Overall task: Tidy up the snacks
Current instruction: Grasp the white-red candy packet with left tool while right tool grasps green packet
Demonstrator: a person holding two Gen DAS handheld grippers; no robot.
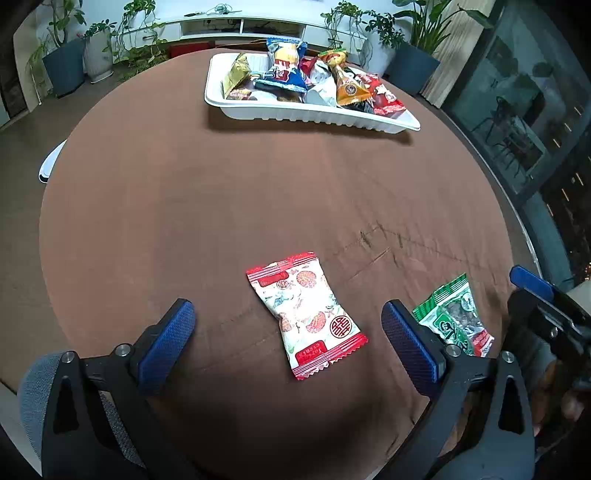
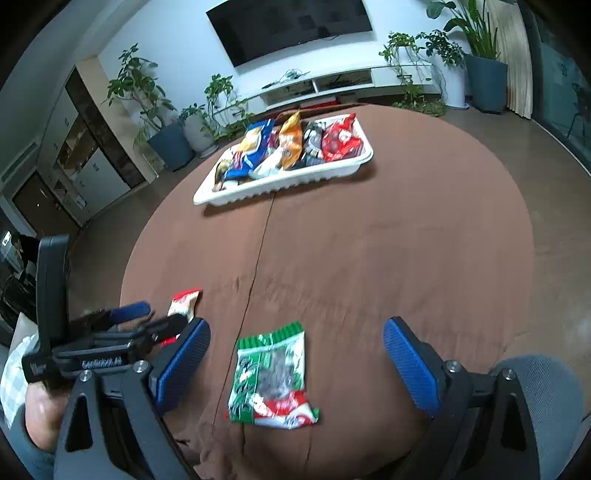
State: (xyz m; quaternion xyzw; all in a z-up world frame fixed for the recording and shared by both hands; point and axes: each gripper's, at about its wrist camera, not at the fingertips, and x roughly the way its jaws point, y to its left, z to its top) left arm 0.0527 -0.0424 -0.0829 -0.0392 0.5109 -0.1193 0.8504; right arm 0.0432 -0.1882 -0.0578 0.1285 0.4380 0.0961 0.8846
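Note:
A red-and-white snack packet (image 1: 306,314) lies flat on the brown table, between the blue pads of my open left gripper (image 1: 288,336). A green snack packet (image 1: 456,317) lies just right of the left gripper's right finger. In the right wrist view the green packet (image 2: 271,376) lies between the pads of my open right gripper (image 2: 295,363). The red-and-white packet (image 2: 184,302) peeks out behind the left gripper (image 2: 122,325) there. A white tray (image 1: 295,112) full of snack bags stands at the far side of the table; it also shows in the right wrist view (image 2: 284,181).
The round table has a brown cloth (image 1: 221,192) with creases. A white chair (image 1: 50,164) shows at its left edge. Potted plants (image 2: 484,74), a white TV bench (image 2: 351,83) and a wall TV (image 2: 291,26) stand beyond the table. Glass windows (image 1: 535,110) are on the right.

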